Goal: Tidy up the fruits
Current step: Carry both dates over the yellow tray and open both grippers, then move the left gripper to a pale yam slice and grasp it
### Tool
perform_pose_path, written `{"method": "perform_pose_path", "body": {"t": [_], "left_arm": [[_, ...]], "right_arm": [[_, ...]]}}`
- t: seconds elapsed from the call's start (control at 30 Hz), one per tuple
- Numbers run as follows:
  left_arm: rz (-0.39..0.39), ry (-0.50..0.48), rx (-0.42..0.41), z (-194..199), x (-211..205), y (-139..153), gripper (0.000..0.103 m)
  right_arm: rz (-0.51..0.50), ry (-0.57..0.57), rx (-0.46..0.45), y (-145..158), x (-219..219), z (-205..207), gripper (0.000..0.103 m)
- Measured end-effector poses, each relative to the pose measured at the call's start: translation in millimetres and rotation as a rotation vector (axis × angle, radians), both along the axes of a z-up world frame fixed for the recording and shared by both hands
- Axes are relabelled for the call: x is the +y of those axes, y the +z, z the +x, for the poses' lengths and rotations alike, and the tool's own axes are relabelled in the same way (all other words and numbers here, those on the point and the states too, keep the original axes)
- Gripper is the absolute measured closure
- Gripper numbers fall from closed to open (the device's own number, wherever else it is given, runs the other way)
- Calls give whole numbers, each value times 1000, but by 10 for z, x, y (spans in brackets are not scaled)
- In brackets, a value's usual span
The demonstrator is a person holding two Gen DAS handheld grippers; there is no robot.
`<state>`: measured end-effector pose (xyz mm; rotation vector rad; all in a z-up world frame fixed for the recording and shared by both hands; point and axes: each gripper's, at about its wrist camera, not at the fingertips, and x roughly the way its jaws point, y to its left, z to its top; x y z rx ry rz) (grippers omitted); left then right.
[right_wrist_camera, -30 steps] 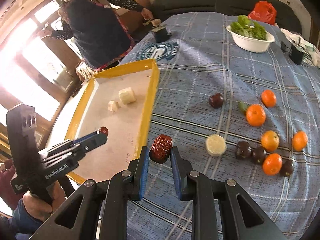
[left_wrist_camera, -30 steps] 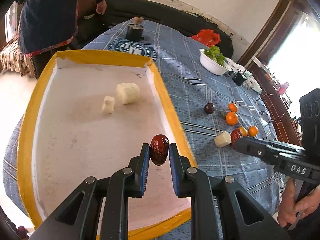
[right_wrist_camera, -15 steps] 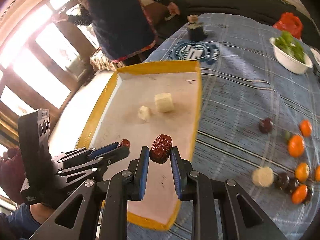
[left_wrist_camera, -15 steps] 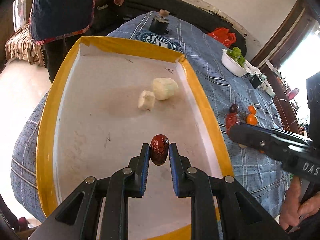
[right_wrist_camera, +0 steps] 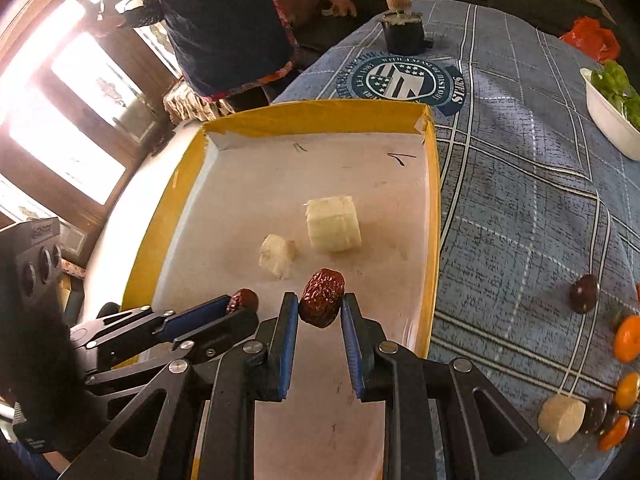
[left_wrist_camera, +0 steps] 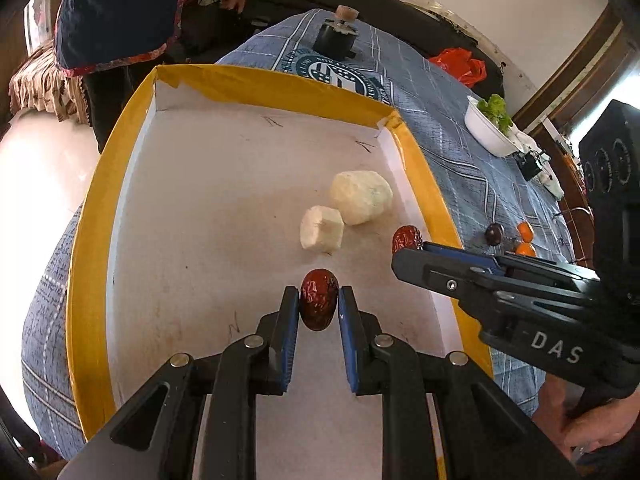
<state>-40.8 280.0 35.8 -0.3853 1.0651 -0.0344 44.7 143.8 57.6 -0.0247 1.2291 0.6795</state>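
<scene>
Blue plaid tabletop carries a yellow-rimmed tray (left_wrist_camera: 92, 216); above it, left gripper (left_wrist_camera: 319, 300) and right gripper (right_wrist_camera: 320, 305) each pinch a red date (left_wrist_camera: 319, 298).

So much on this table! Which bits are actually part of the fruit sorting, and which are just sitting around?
Part of the job:
- left gripper, shut on a red date
- right gripper, shut on a wrinkled date
- yellow-rimmed tray
- pale fruit chunks
- oranges and dark fruits on the cloth

Lying about:
- bowl of greens
- red bag
- black jar
</scene>
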Motion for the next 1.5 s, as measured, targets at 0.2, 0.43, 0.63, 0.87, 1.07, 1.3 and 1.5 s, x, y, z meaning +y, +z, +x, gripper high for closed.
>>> {"method": "perform_pose_path", "body": {"t": [0.2,0.43,0.63,0.87,1.07,1.3,1.5], "left_arm": [[-6,0,8,55,22,-37,84],[-14,9,9,50,45,-37,84],[-17,27,-1,7,57,-12,68],[-11,40,-30,-41,11,109,68],[-11,46,-44,-84,-83,171,68],[-3,34,-53,-158,-276,238,68],[1,37,-63,-230,-407,301,68]], "right_arm": [[-14,4,6,-83,37,69,78],[-6,10,5,-51,27,55,75],[21,10,0,25,-31,12,73],[58,-3,-9,153,-166,-42,72],[103,-28,-6,248,-364,-95,67],[144,-63,0,333,-677,-207,67],[162,-74,-19,437,-922,-323,67]]}}
